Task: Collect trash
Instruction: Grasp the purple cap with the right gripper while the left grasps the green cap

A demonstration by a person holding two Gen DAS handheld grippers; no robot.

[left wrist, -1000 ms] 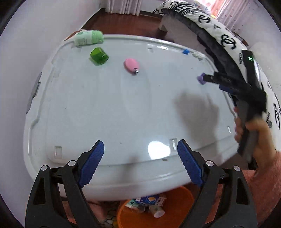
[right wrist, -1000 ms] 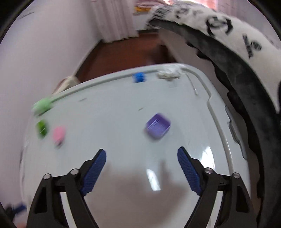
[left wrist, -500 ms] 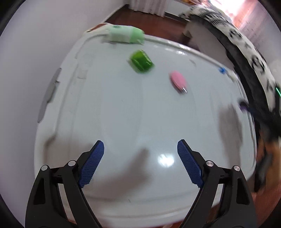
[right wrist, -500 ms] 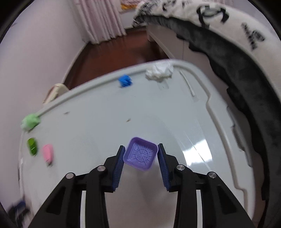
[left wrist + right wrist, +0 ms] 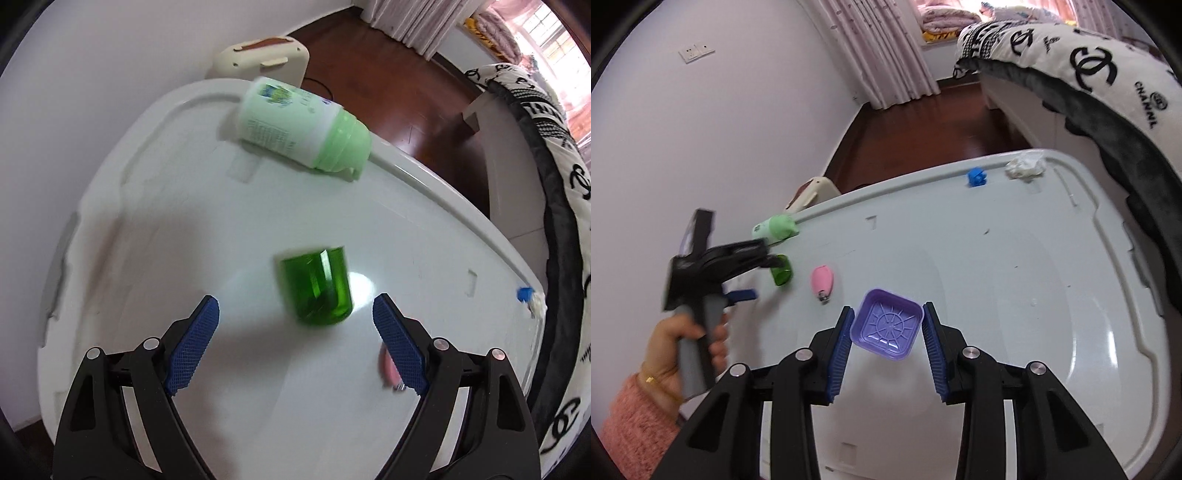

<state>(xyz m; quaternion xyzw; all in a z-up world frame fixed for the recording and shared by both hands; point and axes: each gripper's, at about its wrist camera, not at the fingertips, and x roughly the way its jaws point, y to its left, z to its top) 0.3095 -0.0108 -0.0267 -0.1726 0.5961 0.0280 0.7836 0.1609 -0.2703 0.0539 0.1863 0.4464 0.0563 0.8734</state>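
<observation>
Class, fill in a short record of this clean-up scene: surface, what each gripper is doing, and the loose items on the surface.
Surface: white plastic lid
Right gripper: shut on purple square tray, its jaws having just closed
Left gripper: open, above green transparent cup, not touching it
Lying on lid: pale green bottle, pink item, blue piece, crumpled white paper

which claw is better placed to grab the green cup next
Left. The left claw hangs open right over the green cup, while the right claw is already shut on the purple tray.
</observation>
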